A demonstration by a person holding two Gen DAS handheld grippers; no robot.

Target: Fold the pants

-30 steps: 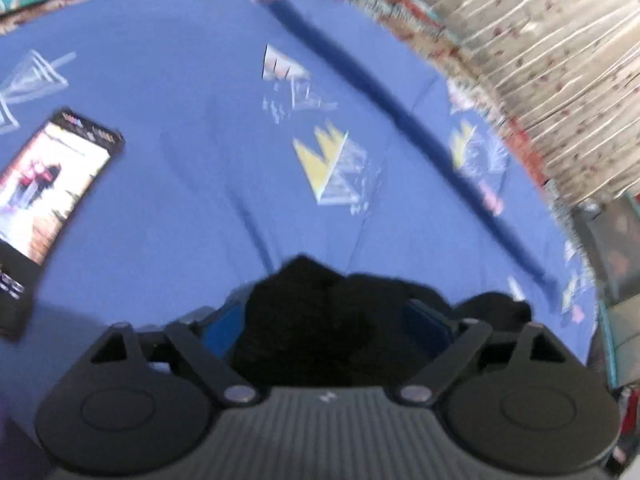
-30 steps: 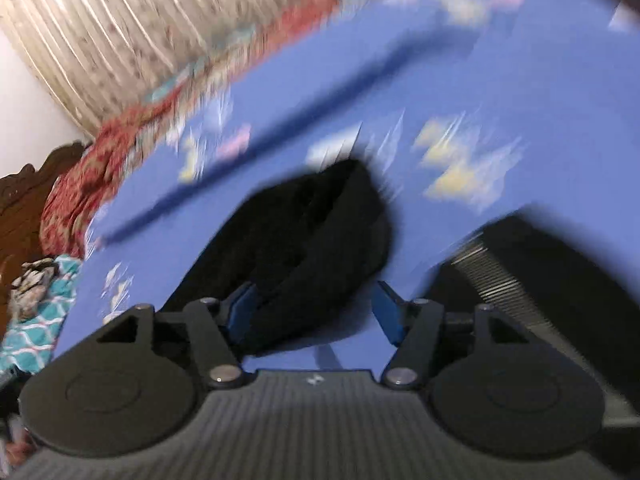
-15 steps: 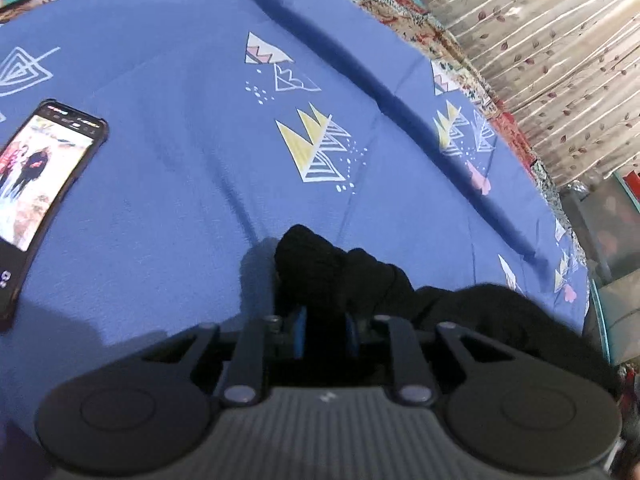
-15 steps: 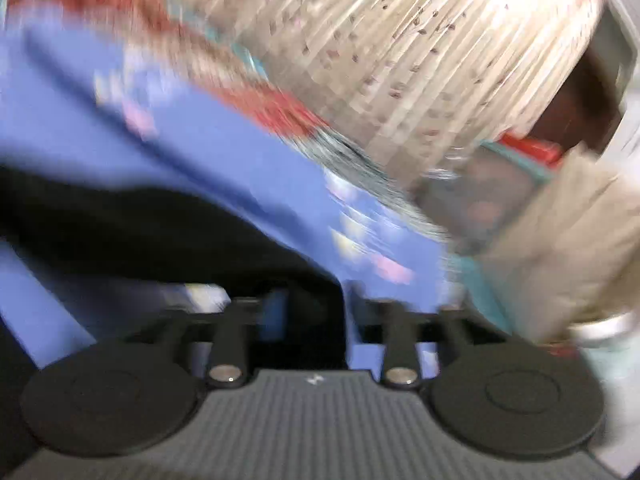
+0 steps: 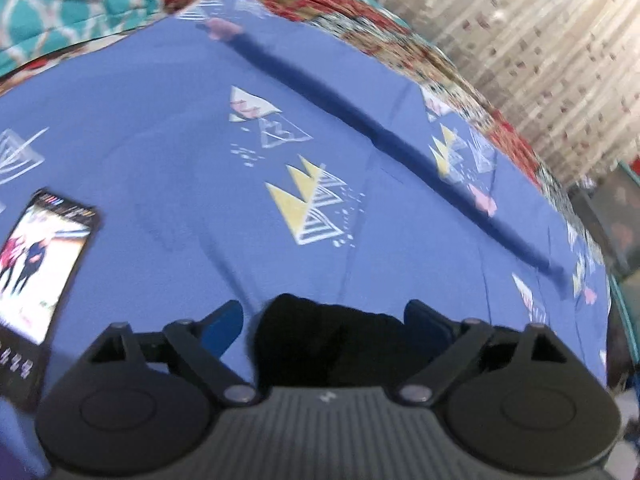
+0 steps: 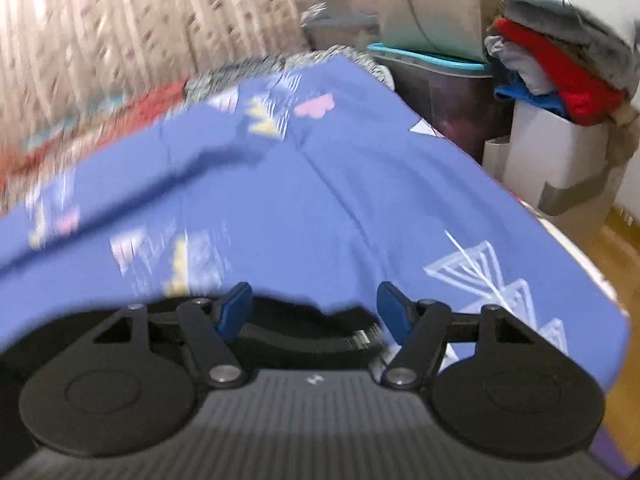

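Bed sheet (image 5: 168, 128), blue, patterned, spread flat. Black pants (image 5: 328, 340), bunched near, between pads of left claw (image 5: 324, 324), just sprung wide, gripping nothing. Right claw (image 6: 314, 308), just widening, over dark fabric, untouched. Phone (image 5: 36, 280), 1, far left. Risk: released bundle slumping, fold lost.

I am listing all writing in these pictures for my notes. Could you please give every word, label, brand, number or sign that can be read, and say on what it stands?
No text can be read.
phone: its screen shows a picture and small marks, too blurred to read.
left gripper: small pale mark on its body, not legible.
right gripper: the same kind of mark, not legible.
bedsheet: printed triangles only, no letters.
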